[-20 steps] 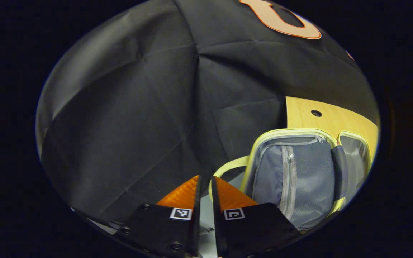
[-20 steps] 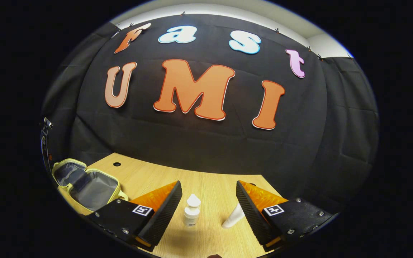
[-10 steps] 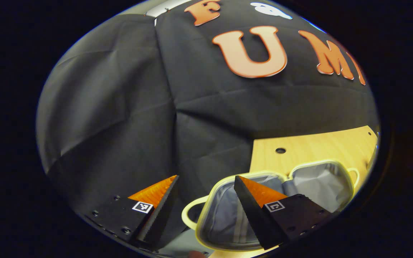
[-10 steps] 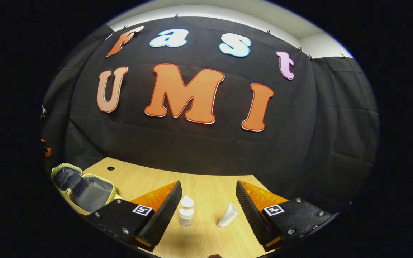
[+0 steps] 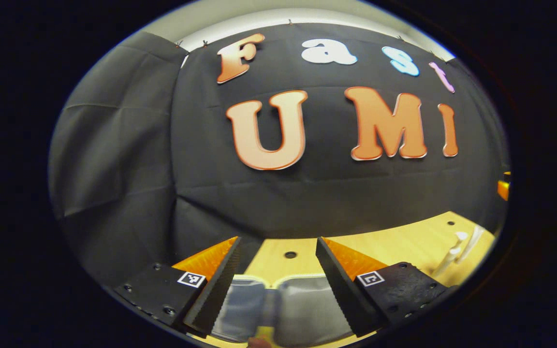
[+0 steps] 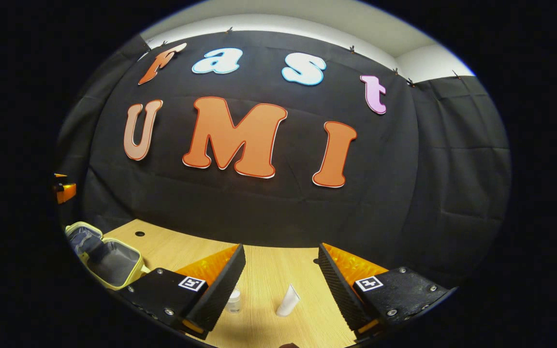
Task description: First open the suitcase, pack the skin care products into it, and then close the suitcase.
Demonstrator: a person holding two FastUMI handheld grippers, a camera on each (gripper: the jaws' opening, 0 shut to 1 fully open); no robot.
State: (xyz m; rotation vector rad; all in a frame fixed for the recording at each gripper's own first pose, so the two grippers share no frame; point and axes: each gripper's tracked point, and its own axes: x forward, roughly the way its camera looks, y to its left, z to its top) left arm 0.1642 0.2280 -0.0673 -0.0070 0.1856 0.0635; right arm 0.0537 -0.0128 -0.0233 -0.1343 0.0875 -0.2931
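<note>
Now that our left tool (image 5: 276,285) has let go of the handle and swung over the open suitcase (image 5: 302,309), both tools gape empty; right tool (image 6: 282,285) hovers above tube (image 6: 288,300) and bottle (image 6: 233,300) on the table (image 6: 269,270): packing next.

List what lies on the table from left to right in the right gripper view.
Open suitcase → small white bottle → white tube.
</note>
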